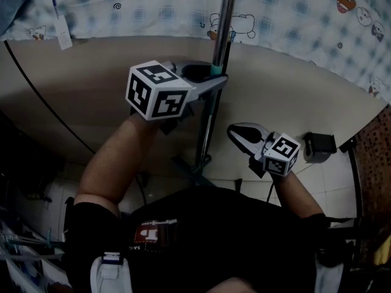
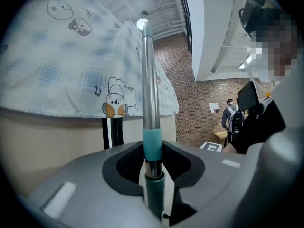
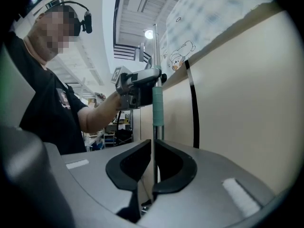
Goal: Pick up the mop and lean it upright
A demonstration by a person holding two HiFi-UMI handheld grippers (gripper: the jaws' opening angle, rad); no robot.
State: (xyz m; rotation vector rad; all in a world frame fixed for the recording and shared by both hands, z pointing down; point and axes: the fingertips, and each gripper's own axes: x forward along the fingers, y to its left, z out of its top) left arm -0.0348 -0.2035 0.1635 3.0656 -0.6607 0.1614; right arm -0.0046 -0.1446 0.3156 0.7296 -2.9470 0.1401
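Observation:
The mop handle [image 1: 221, 29] is a silver pole with a teal sleeve. It stands about upright in front of the beige wall, and its lower part [image 1: 201, 145] runs down toward the floor. My left gripper [image 1: 215, 78] is shut on the pole at the teal sleeve [image 2: 152, 148], and the pole rises straight up between the jaws [image 2: 153, 175]. My right gripper [image 1: 239, 133] hangs lower and to the right, apart from the pole. Its jaws [image 3: 153, 175] are closed to a thin slit with nothing in them. Through that slit the mop handle [image 3: 157, 103] shows beyond.
A checked cloth with cartoon prints [image 1: 153, 8] hangs over the top of the beige wall [image 1: 91, 78]. A small black box [image 1: 319, 146] sits on the tiled floor at the right. A brick wall [image 2: 199, 80] and a person with a backpack [image 2: 231, 120] are farther off.

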